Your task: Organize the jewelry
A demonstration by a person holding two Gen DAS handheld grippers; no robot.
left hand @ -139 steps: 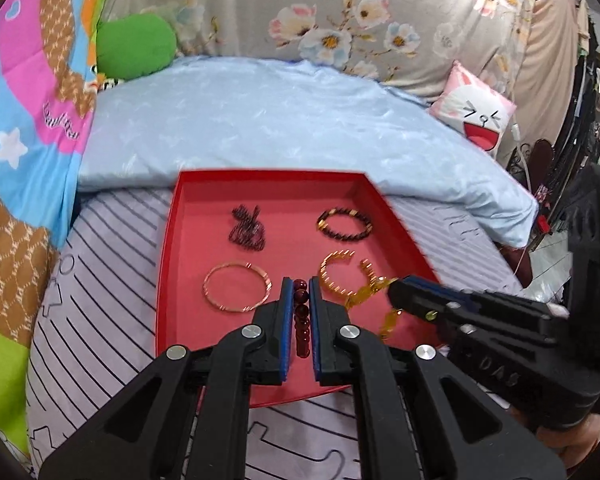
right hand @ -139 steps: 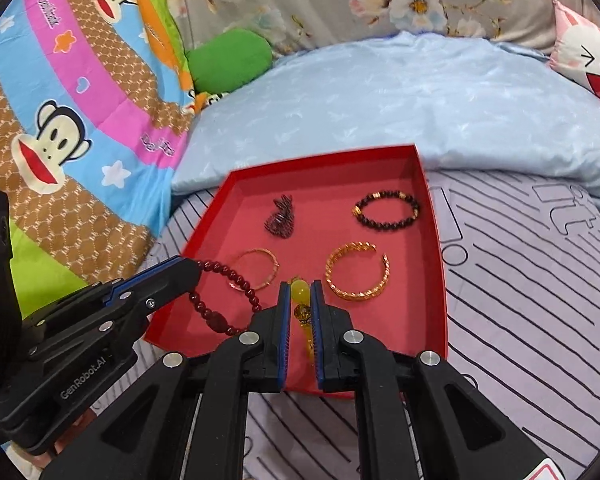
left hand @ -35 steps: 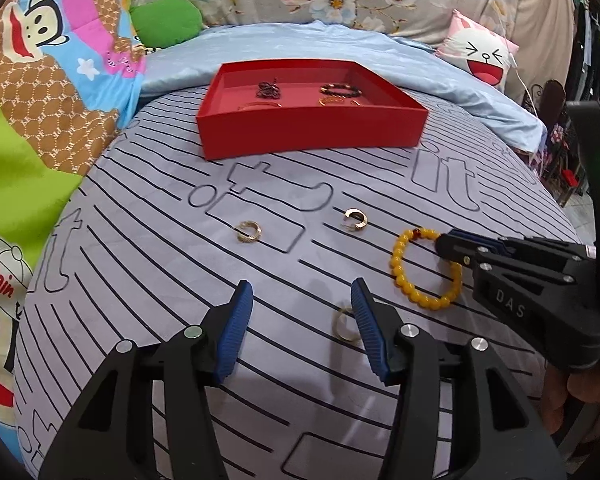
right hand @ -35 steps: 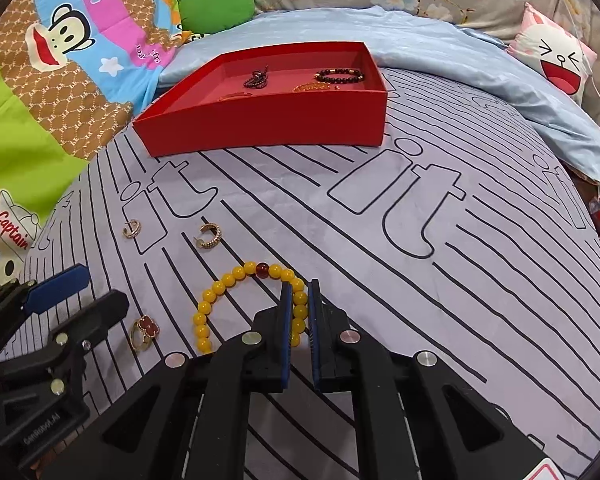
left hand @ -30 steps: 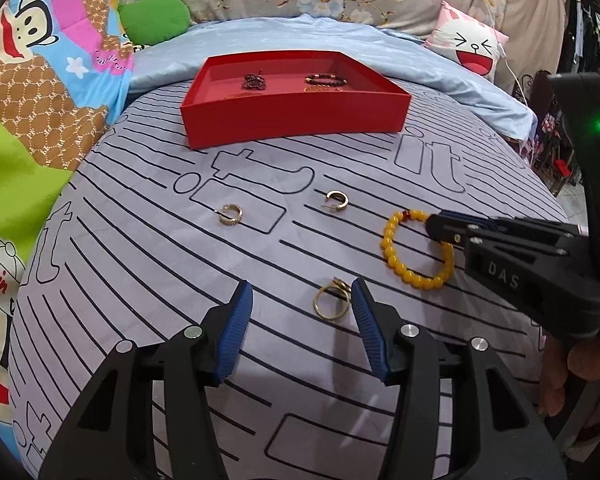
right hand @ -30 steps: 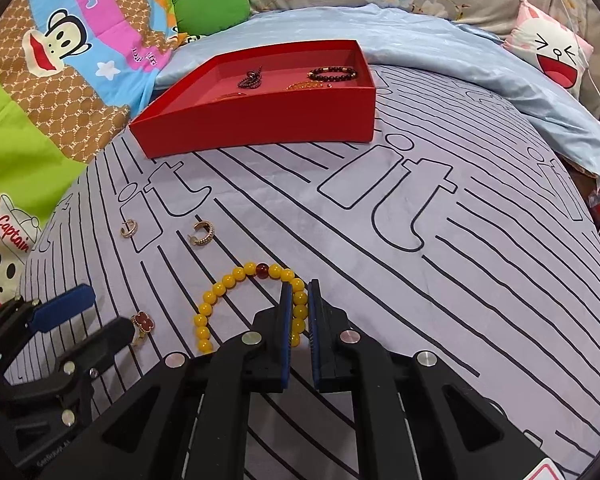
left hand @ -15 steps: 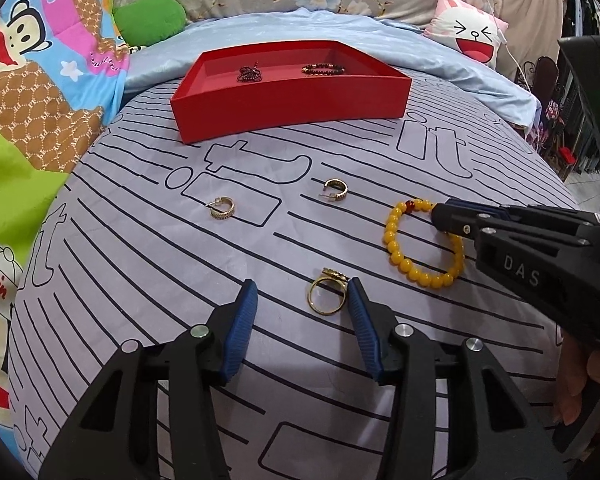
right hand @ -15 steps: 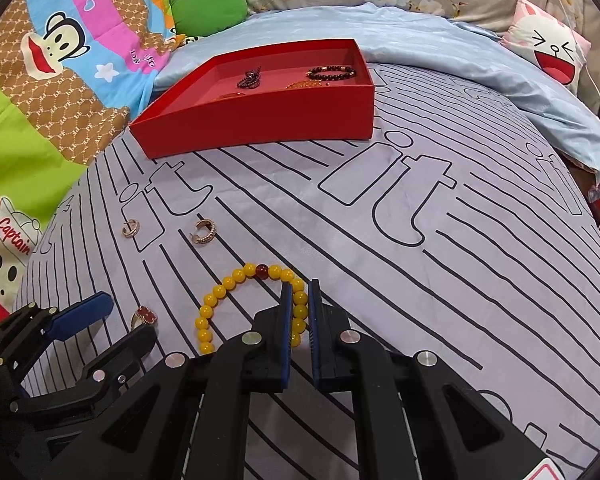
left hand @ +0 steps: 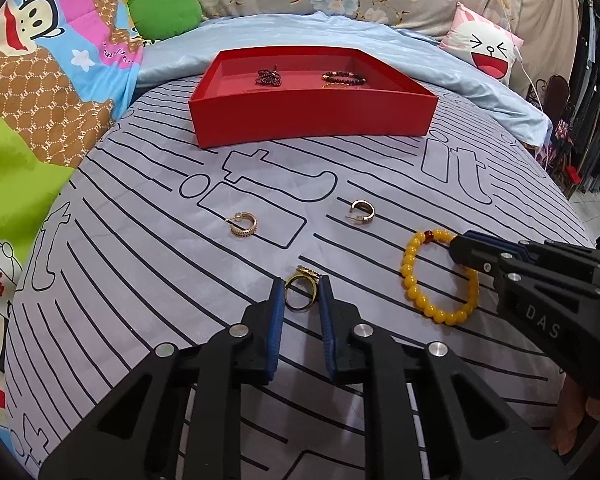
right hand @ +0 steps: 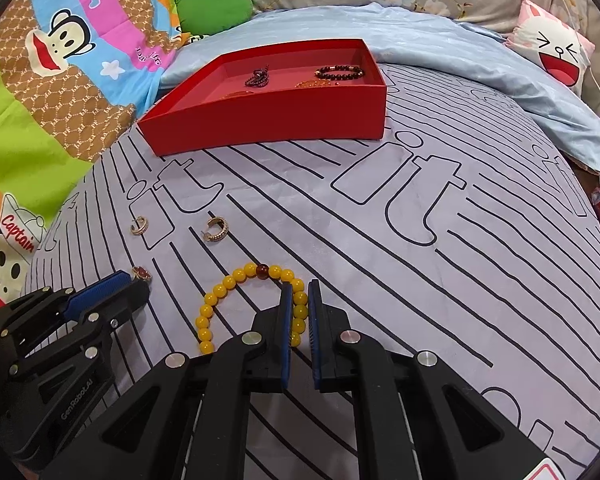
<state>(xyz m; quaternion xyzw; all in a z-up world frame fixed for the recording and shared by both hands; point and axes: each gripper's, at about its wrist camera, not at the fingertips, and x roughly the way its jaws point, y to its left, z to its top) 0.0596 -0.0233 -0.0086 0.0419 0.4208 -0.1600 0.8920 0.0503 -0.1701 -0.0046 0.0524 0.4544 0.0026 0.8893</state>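
Observation:
A gold ring (left hand: pixel 300 294) with a red stone (right hand: pixel 141 273) lies on the striped sheet. My left gripper (left hand: pixel 301 290) has closed around it, its blue pads touching both sides. A yellow bead bracelet (left hand: pixel 440 276) lies to its right; my right gripper (right hand: pixel 299 296) is shut on the bracelet's (right hand: pixel 236 280) right side, which rests on the sheet. Two gold hoop earrings (left hand: pixel 244 224) (left hand: pixel 362 212) lie farther ahead. The red tray (left hand: pixel 312 120) at the back holds several bracelets.
The bed's striped sheet (right hand: pixel 420 240) slopes off at right. A light blue duvet (left hand: pixel 380 40), a green pillow (left hand: pixel 164 12) and a cartoon-face cushion (left hand: pixel 488 52) lie behind the tray. A colourful monkey-print blanket (right hand: pixel 40 100) is at left.
My left gripper has moved forward over the gold ring and closed its jaws from wide open onto it. My right gripper has stayed shut on the yellow bracelet.

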